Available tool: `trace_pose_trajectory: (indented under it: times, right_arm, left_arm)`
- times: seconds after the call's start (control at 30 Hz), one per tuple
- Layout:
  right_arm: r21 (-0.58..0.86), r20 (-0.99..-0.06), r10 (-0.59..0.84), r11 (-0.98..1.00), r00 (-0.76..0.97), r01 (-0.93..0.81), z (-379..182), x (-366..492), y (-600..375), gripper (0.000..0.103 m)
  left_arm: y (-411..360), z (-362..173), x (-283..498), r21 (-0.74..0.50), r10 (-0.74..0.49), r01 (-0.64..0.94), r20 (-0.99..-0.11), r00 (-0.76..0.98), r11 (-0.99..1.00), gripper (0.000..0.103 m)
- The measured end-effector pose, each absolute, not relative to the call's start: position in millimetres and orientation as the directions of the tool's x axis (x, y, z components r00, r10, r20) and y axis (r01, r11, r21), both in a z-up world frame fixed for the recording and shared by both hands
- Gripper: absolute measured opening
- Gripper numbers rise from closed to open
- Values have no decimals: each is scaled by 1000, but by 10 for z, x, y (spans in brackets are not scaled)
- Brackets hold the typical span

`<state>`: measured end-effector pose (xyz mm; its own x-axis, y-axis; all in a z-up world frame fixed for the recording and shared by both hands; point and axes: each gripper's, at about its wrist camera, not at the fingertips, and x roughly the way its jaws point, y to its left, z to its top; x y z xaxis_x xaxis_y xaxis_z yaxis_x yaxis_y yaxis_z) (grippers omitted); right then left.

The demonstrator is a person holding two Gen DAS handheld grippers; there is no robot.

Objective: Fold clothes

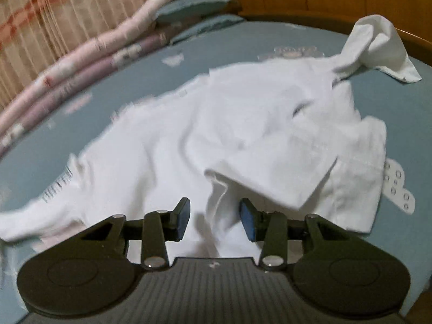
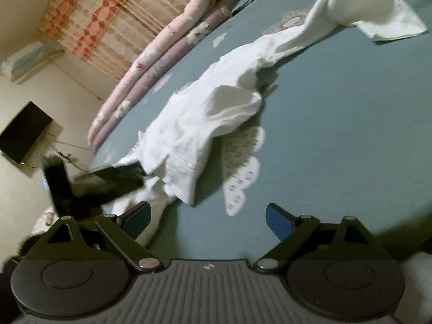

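Teal bedsheet (image 1: 391,102) printed with pale flower shapes covers a bed, with rolled pink and lilac quilts (image 1: 81,62) along its far edge beneath a patterned curtain (image 1: 54,8). Crumpled across the sheet lies a white garment (image 1: 243,140), one sleeve (image 1: 378,46) twisted upward at the far end. Left gripper (image 1: 214,220) hovers over the garment's near hem, jaws parted and holding nothing. Right gripper (image 2: 208,220) sits over bare sheet just beside the garment, jaws spread wide, empty.

bed (image 1: 399,102), teal sheet | on it: crumpled white garment (image 1: 189,135), rolled quilts (image 1: 89,62)
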<state>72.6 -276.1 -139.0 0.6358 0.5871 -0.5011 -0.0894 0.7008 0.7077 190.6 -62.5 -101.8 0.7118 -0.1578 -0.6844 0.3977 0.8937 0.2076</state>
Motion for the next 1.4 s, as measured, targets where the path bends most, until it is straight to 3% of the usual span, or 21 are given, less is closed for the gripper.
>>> trace_pose_trajectory:
  times: [0.17,0.47,0.6,0.9,0.93,1.03,1.1,1.13,1.17,1.2,1.4]
  right_arm:
    - [757,-446,624,646,642,-102,-1482,1023,-2650,93]
    - [744,-418,650,646,634,-172,-1587,1538,-2343,92]
    - [783,-309,694,574,651,-239,-1500,1476,-2384,92]
    - [840,-118,715,442,690,-315,-1374,1307,-2531,92]
    - [841,-136,713,450,687,-300,-1403,1336,-2511,92]
    - [844,-207,704,480,679,-241,-1507,1425,-2457,63]
    - [849,-238,693,489,681,-201,-1562,1446,-2467,33]
    - [849,-248,685,494,686,-187,-1573,1440,-2483,26]
    - [844,-265,674,508,690,-172,-1562,1433,-2511,12]
    - [838,-274,663,520,697,-166,-1539,1412,-2547,7]
    - [796,-313,617,585,722,-155,-1252,1158,-2757,6]
  left_arm:
    - [-452,-1115,1921,91,-227,390,-684,693,916,46]
    - [-172,-895,1657,10,-323,455,-689,649,890,47]
    - [-31,-742,1423,25,-339,464,-648,682,886,57]
    - [-16,-676,1351,25,-314,425,-636,705,905,58]
    - [-15,-660,1349,20,-314,420,-632,708,907,58]
    - [-10,-613,1346,5,-316,407,-622,716,913,57]
    - [-8,-582,1343,-5,-317,399,-615,722,917,58]
    - [-4,-571,1338,-6,-316,395,-613,724,919,58]
    - [0,-563,1330,-6,-314,392,-612,726,920,58]
    - [4,-554,1323,-6,-311,389,-611,727,921,57]
    - [-4,-496,1250,0,-312,390,-602,735,921,57]
